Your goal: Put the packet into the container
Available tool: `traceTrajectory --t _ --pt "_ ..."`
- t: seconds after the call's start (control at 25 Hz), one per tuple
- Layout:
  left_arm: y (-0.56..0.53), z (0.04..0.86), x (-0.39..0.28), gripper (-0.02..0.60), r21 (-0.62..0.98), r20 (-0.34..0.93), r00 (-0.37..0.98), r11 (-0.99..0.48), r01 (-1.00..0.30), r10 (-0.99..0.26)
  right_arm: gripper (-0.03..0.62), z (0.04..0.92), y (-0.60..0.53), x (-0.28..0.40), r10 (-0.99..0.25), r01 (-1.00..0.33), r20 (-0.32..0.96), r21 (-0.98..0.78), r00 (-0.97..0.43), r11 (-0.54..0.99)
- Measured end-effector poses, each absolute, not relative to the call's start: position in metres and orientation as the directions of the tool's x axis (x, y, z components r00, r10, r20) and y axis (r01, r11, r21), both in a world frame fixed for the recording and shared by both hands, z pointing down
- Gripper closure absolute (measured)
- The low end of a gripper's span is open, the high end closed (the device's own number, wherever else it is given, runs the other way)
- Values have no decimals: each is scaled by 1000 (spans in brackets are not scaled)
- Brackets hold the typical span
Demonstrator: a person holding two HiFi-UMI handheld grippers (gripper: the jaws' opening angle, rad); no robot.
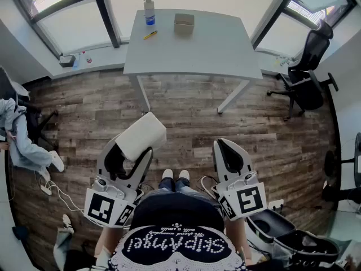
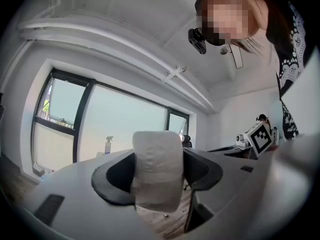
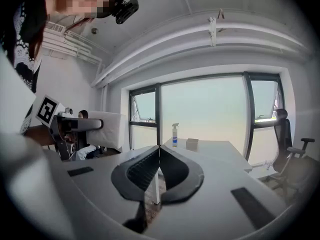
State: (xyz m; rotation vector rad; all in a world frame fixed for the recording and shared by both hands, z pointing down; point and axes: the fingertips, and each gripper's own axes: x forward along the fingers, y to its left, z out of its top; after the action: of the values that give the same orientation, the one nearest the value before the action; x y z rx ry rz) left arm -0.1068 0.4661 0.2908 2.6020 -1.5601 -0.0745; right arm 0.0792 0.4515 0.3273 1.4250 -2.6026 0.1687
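A white, soft packet (image 1: 141, 135) is clamped between the jaws of my left gripper (image 1: 132, 151), held over the wood floor in front of the person. In the left gripper view the packet (image 2: 157, 169) fills the gap between both pads and sticks out past them. My right gripper (image 1: 220, 144) hangs beside it, jaws shut with nothing between them; its tips meet in the right gripper view (image 3: 159, 156). The container, a small beige box (image 1: 184, 22), stands at the far side of a pale grey table (image 1: 208, 49), well ahead of both grippers, and shows again as the box (image 3: 191, 144).
A spray bottle (image 1: 149, 8) and a yellow pen (image 1: 150, 35) lie on the table left of the box. A black office chair (image 1: 307, 66) stands at the right. An open black case (image 1: 293, 236) lies at the lower right, clothing on a chair (image 1: 17, 134) at the left.
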Motion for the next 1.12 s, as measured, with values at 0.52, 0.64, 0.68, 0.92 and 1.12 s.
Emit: traceTrajectory --t 0.52,0.64,0.68,0.92,1.12 --pt "462 283 -74 299 102 -5 451 -449 -888 -892 580 331 449 101 -794 -817 210 -44 -571 575" --pt "463 284 -66 299 100 -11 442 -441 -892 -897 580 335 448 114 -800 -823 211 -43 -561 566" --pt "463 285 -64 299 101 -12 436 -435 -895 -900 580 337 448 118 -802 -824 209 -46 -560 564" --pt "462 289 -53 299 113 -21 390 -390 -914 -920 580 341 449 133 -754 -774 175 -99 -632 626" --pt "456 295 -51 299 116 -8 376 -374 -920 -927 580 345 439 133 -745 -762 159 -118 -648 637"
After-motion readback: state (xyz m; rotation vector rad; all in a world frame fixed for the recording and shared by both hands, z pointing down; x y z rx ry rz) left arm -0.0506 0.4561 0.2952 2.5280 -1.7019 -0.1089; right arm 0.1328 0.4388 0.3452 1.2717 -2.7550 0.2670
